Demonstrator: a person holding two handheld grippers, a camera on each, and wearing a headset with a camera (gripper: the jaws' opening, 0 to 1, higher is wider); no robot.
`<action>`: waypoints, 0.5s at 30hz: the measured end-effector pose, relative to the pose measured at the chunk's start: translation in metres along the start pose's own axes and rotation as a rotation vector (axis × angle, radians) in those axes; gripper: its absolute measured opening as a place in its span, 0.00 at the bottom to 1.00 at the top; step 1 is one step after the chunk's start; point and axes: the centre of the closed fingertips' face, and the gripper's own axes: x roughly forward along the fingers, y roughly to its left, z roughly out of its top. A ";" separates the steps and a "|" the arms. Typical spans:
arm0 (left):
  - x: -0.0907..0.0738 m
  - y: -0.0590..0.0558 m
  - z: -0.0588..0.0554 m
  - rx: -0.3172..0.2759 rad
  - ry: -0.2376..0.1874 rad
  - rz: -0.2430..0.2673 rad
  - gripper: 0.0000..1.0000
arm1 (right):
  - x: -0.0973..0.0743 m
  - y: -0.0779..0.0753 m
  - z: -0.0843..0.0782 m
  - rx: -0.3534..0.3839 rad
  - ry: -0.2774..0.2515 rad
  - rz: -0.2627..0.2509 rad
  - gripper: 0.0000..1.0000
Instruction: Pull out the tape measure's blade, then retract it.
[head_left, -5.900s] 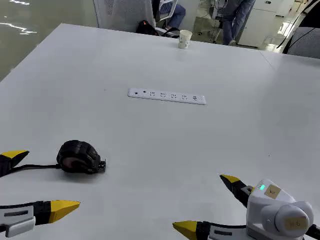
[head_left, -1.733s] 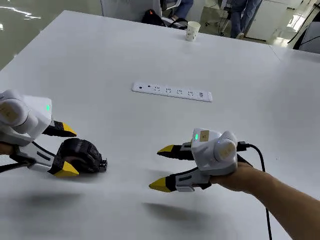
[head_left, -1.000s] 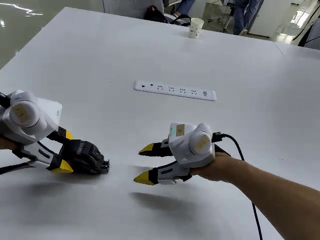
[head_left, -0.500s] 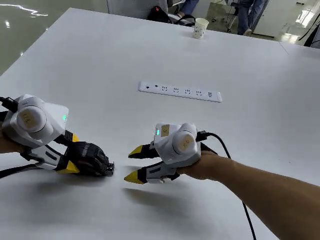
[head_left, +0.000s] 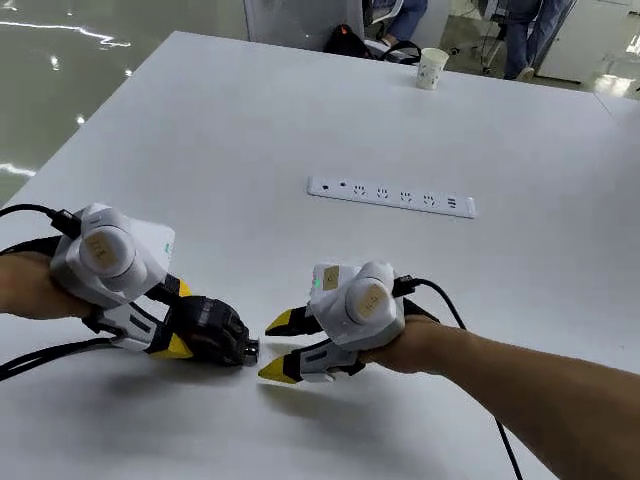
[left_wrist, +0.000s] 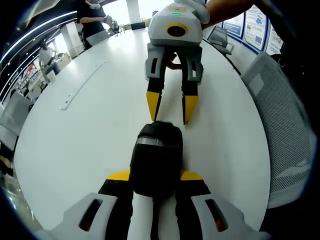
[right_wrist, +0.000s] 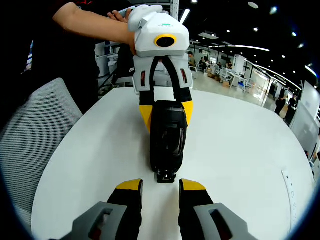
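On the table (head_left: 300, 120), left gripper (head_left: 182, 318) pinches ribbed black tape measure (head_left: 212, 328); right gripper (head_left: 273, 347) spread.

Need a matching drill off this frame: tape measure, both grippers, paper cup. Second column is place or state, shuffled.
Things
1. tape measure
2. left gripper
3. right gripper
4. paper cup

Place or state
A. open, tips just short of the hook end
B. upright near the far edge of the table
C. black, resting on the table between two jaws
D. shut on the black case

Pairs: 1-C, 2-D, 3-A, 4-B
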 end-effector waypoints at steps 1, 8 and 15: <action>0.000 0.000 0.000 -0.001 0.000 0.000 0.27 | 0.002 0.001 -0.001 -0.002 0.007 0.007 0.25; 0.000 0.000 0.000 -0.004 -0.002 -0.004 0.27 | 0.009 0.001 -0.003 -0.015 0.030 0.013 0.21; 0.001 0.001 0.000 -0.008 -0.008 -0.005 0.27 | 0.012 -0.003 -0.003 -0.020 0.037 0.004 0.17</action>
